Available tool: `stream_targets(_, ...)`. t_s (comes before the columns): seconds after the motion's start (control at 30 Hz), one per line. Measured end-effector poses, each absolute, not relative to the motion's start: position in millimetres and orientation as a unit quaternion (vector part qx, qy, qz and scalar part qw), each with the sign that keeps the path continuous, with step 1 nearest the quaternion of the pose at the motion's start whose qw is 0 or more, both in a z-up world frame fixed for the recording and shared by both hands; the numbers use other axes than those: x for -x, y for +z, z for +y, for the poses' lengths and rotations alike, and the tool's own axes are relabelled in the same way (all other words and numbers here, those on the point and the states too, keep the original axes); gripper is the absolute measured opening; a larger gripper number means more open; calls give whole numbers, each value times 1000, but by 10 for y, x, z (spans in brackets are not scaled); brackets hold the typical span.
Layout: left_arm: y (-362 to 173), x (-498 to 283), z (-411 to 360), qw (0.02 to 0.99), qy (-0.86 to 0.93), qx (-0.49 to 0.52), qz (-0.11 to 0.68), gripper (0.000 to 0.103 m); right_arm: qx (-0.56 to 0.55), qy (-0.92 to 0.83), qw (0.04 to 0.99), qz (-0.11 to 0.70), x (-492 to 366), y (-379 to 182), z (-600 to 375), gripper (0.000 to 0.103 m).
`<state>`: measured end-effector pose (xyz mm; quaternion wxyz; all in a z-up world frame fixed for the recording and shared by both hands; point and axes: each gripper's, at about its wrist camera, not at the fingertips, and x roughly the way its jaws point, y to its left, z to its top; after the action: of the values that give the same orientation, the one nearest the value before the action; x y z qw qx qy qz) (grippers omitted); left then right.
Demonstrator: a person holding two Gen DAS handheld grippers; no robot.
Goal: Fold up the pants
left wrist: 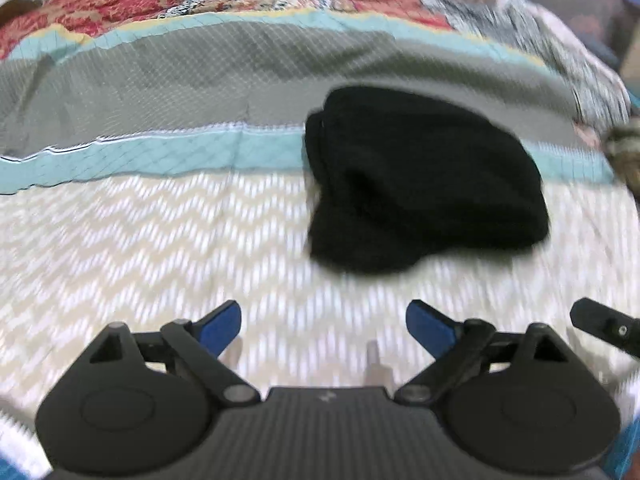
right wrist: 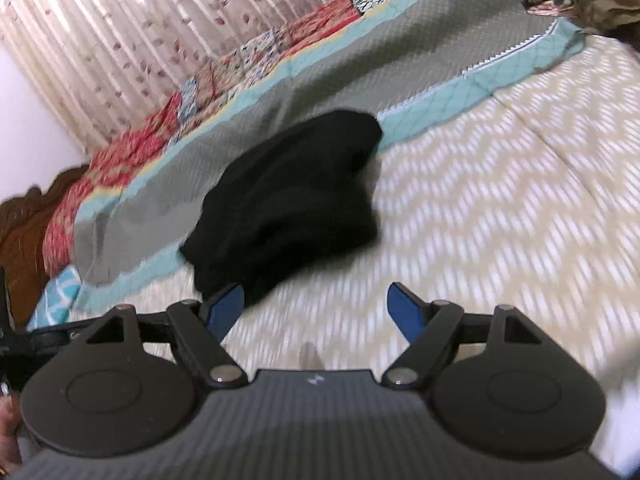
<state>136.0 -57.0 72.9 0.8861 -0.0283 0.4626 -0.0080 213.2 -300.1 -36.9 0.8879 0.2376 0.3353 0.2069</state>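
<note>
On the bed's chevron cover [left wrist: 120,240], you are holding your left gripper [left wrist: 323,327] wide, with nothing between its 2 blue pads. Beyond it to the right, the black pants [left wrist: 424,180] are lying bundled across the teal stripe. Your right gripper [right wrist: 316,310] is gaping wide too, empty, near the bundle's edge.

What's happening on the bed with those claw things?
A person is folding black pants on a bed with a zigzag-patterned cover. The pants lie bunched in a compact folded bundle, partly on the cover and partly on a grey and teal quilt. The left hand-held gripper and right hand-held gripper are both open with nothing held, short of the pants.
</note>
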Motion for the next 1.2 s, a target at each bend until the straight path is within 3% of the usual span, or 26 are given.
stream_targets(0.3, 742, -449, -644, 866, 8, 4, 499, 103, -192, 136, 903, 359, -1198, -359, -2821, 94)
stream_targets(0.63, 824, 159, -626, 872, 11, -5, 489, 103, -194, 121, 888, 398, -653, -385, -2819, 95)
stream_targets(1.2, 922, 449, -589, 887, 39, -48, 458, 103, -181, 143, 880, 416, -419, -361, -2660, 95)
